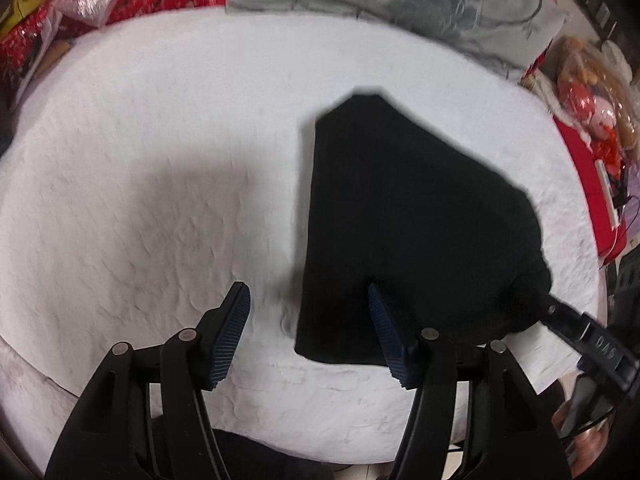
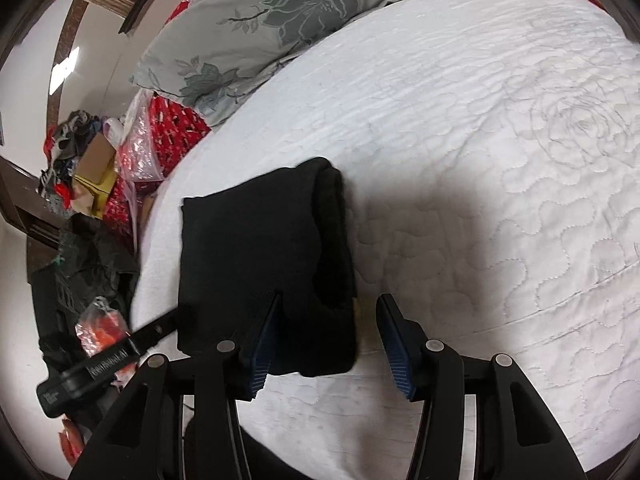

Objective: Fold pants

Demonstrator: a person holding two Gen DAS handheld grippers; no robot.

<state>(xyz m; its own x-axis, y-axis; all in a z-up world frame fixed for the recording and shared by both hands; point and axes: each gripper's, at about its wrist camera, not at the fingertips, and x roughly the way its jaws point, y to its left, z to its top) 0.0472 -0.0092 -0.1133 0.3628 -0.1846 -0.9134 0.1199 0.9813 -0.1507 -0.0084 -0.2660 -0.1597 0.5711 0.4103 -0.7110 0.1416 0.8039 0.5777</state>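
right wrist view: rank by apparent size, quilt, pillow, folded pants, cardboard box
1. White quilt, fills most of the frame.
2. Grey flowered pillow and folded black pants look alike; pants are nearer the camera, so unranked.
3. Cardboard box, smallest and far off.

A white quilted bed [image 2: 480, 128] carries folded black pants [image 2: 264, 264] near its front edge, and a grey floral pillow [image 2: 280, 20] rests along its far edge.

The pants [image 2: 264, 256] are looking like matt black cloth, possibly fleecy inside, lying on a white quilted, stitched fabric bedcover [image 2: 480, 160].
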